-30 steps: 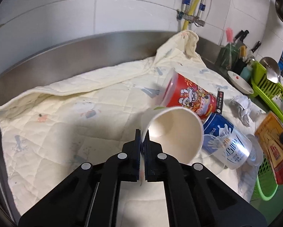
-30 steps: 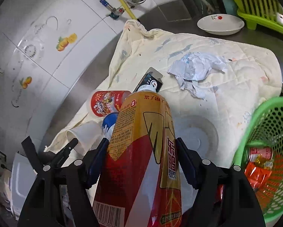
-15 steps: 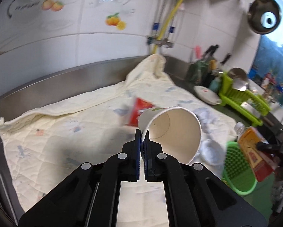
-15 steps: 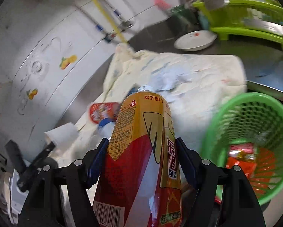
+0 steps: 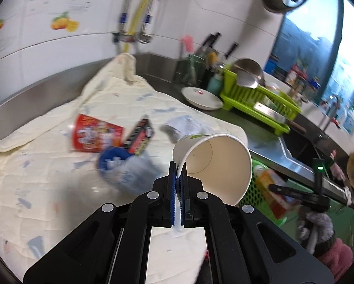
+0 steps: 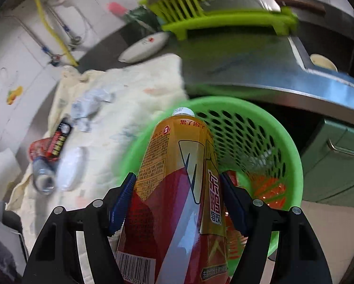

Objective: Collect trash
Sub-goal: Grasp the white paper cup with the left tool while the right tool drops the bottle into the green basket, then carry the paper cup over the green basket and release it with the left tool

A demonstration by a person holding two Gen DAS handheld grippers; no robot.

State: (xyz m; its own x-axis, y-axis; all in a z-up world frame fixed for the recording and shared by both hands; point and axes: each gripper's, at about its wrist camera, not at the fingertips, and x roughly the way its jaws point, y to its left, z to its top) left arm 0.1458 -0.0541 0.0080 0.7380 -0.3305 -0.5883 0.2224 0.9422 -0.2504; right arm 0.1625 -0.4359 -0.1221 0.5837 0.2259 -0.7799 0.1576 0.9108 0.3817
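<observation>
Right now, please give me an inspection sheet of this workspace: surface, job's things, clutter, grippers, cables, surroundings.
Surface: steel counter with a cream quilt spread over it.
Job's things: paper cup and bottle held; green basket beside the quilt's edge already has red and orange trash inside.
Clutter: on the quilt lie a red cup, a black wrapper, crumpled paper and a clear bottle with blue label.
Grippers: left gripper shut on the paper cup's rim; right gripper shut on the bottle, over the basket.
Cables: nothing seen; only a yellow hose on the wall.
Surroundings: white plate, green dish rack, tiled wall, window.
</observation>
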